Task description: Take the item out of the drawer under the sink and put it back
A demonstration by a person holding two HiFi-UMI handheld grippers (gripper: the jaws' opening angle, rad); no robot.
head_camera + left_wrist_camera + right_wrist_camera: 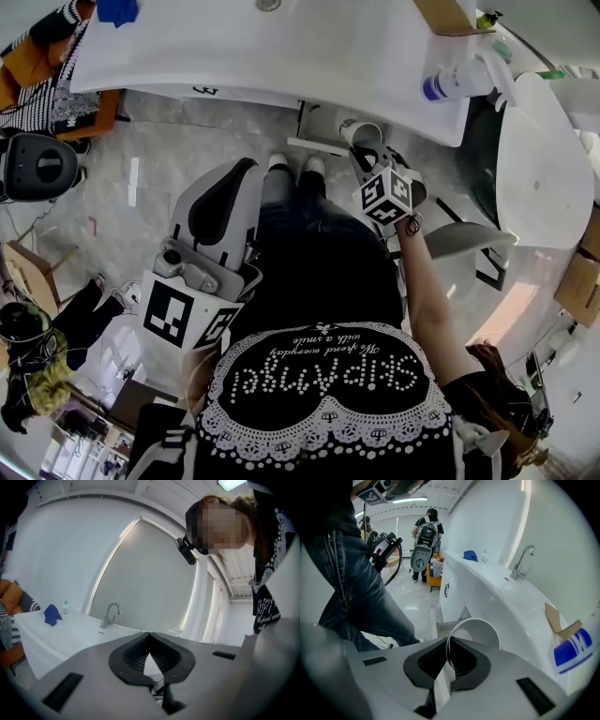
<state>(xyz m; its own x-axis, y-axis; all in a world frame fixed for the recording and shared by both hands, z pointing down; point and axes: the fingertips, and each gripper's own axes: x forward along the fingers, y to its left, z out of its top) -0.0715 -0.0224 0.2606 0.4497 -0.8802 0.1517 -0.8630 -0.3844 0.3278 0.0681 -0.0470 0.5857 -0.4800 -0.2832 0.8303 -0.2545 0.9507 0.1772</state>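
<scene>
The right tool [449,659] is pinching the rim of a white cup [480,631] between its nearly closed jaws, holding it just below the near edge of the sink tabletop [499,597], while the left tool [150,641] is hanging shut and empty beside the person's left hip.

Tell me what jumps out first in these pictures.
The right gripper is shut on the rim of a white cup, just off the front edge of the white sink counter. The left gripper is shut and empty, low at the person's left side.
</scene>
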